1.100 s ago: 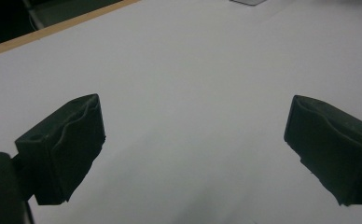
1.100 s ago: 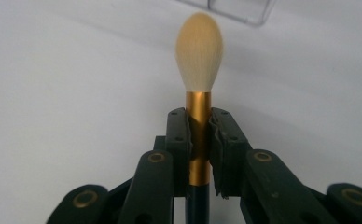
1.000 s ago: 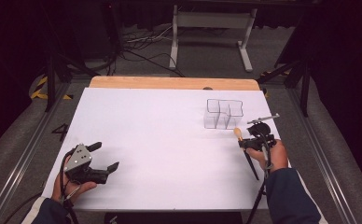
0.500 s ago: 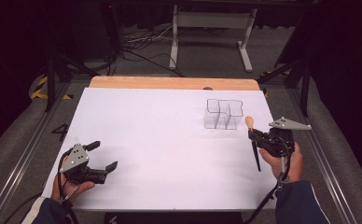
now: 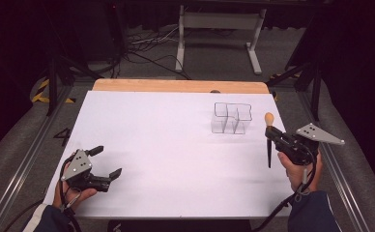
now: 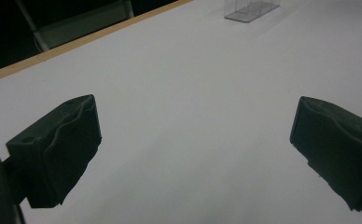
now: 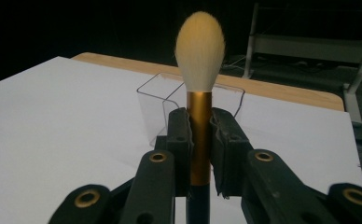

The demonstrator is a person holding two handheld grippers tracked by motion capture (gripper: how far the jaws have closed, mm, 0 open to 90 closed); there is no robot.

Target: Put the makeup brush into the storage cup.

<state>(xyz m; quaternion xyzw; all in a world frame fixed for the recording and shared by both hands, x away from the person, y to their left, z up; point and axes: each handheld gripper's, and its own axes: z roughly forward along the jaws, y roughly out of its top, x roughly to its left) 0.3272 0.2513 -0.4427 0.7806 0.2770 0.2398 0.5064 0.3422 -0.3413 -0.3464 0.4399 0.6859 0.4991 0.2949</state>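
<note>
A white table (image 5: 176,145) with a wooden far edge; beyond it, cables (image 5: 142,48) and a white frame (image 5: 219,21).

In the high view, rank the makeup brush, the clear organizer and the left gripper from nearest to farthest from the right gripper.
1. Makeup brush: clamped in the right gripper, bristles up.
2. Clear organizer: just beyond, toward the table's middle.
3. Left gripper: across the table, near edge.

clear organizer (image 5: 231,117) standing far right, white table (image 5: 166,140) open elsewhere
</note>
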